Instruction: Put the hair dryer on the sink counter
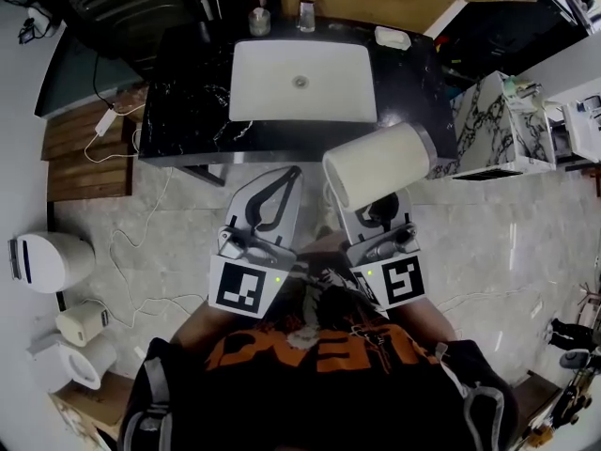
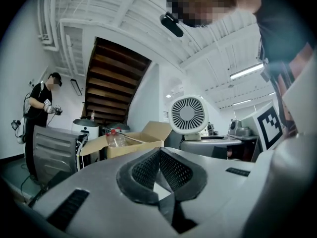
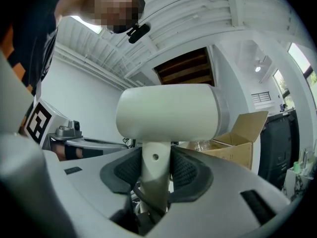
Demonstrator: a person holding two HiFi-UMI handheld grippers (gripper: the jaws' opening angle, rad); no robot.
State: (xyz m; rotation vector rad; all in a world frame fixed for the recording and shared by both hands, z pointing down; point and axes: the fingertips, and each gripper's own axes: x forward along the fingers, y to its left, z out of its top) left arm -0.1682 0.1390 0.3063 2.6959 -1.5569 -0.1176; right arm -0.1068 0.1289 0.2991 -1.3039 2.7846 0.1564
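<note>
You are pinching the hair dryer's (image 3: pixel 168 110) handle between the right gripper's (image 3: pixel 156 170) pads, near the sink counter's (image 1: pixel 188 83) front right corner, while the left gripper's (image 2: pixel 159 152) jaws are resting pressed together, empty. Be carrying it level over that counter's bare right side, lowering gently before releasing.

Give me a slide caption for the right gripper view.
Right gripper shut on the upright handle of a cream-white plastic hair dryer.

Even indoor light, brightest at the ceiling lamp (image 2: pixel 246 71); fisheye bending and dark corners; close foreground below it seems soft.
</note>
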